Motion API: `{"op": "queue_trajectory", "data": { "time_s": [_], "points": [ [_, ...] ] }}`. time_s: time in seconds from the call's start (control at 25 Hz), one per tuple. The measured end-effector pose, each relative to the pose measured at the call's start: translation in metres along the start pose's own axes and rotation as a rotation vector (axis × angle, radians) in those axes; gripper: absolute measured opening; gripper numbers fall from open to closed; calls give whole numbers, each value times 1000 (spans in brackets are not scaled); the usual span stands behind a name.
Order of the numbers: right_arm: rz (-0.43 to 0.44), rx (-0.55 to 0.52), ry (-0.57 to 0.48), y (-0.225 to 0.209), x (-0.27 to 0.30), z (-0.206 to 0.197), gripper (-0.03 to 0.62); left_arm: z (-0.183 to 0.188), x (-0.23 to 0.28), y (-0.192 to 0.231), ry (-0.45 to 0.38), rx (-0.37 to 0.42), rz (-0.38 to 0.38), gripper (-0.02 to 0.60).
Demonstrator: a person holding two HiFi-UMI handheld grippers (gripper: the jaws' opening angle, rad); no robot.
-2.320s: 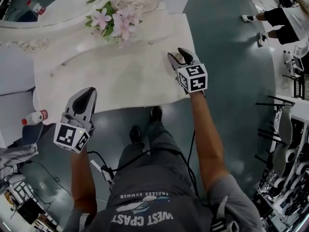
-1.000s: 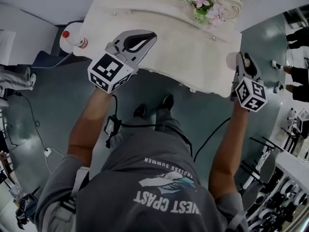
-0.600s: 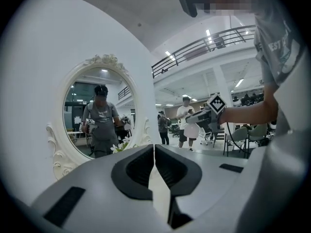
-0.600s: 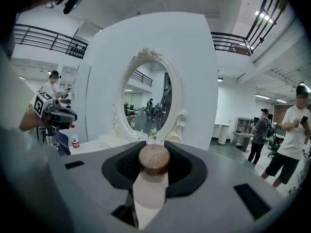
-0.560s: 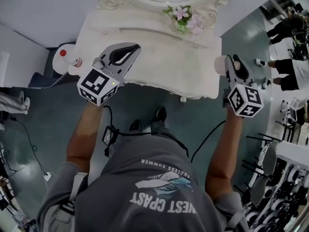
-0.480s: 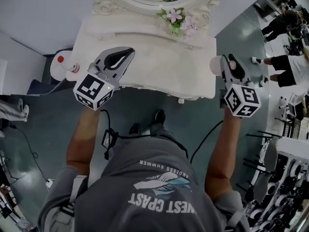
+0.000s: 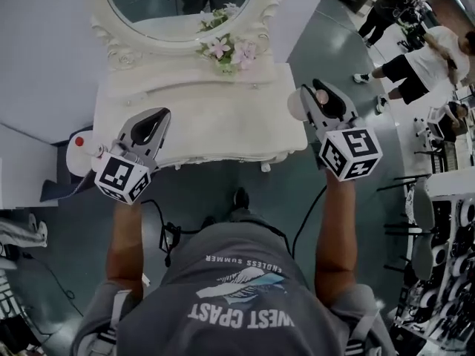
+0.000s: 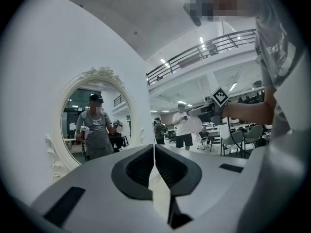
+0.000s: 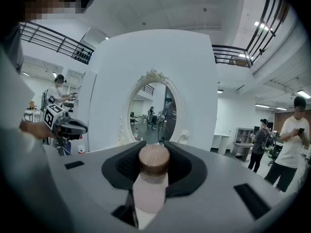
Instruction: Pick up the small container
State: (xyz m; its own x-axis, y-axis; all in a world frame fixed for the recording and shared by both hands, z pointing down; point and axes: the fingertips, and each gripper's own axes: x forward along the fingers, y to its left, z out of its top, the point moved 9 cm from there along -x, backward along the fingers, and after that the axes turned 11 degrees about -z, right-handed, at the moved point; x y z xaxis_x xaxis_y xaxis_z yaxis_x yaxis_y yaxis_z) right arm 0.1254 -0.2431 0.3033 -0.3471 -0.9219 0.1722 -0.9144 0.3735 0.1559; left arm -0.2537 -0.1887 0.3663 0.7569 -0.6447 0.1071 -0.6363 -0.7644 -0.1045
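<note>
Reading the right gripper view first, I see the right gripper (image 7: 319, 93) clamped on the small container (image 9: 151, 188), pads on either side just below its brown cap (image 9: 154, 160). The pale body hangs down between the jaws, so the grip sits high, probably because the neck is the narrowest purchase. From the head view the container is off the tabletop (image 7: 200, 124), carried just past its right edge, over the floor, and level with the front of the vanity. The left gripper (image 7: 152, 121) hovers over the tabletop's left front corner with its jaws together and nothing between them. I judge it is parked clear of the lift. The pick looks done, and the flowers (image 7: 226, 50) and mirror (image 7: 178, 6) are well apart from both.
</note>
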Motion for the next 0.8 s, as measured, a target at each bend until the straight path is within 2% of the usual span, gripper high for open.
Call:
{"op": "queue_trajectory", "data": {
  "time_s": [0.24, 0.8],
  "points": [
    [-7, -4, -27, 9, -22, 11, 133, 4, -5, -11, -18, 1, -20, 23],
    [-14, -3, -21, 18, -51, 7, 133, -1, -9, -30, -10, -10, -69, 23]
  ]
}}
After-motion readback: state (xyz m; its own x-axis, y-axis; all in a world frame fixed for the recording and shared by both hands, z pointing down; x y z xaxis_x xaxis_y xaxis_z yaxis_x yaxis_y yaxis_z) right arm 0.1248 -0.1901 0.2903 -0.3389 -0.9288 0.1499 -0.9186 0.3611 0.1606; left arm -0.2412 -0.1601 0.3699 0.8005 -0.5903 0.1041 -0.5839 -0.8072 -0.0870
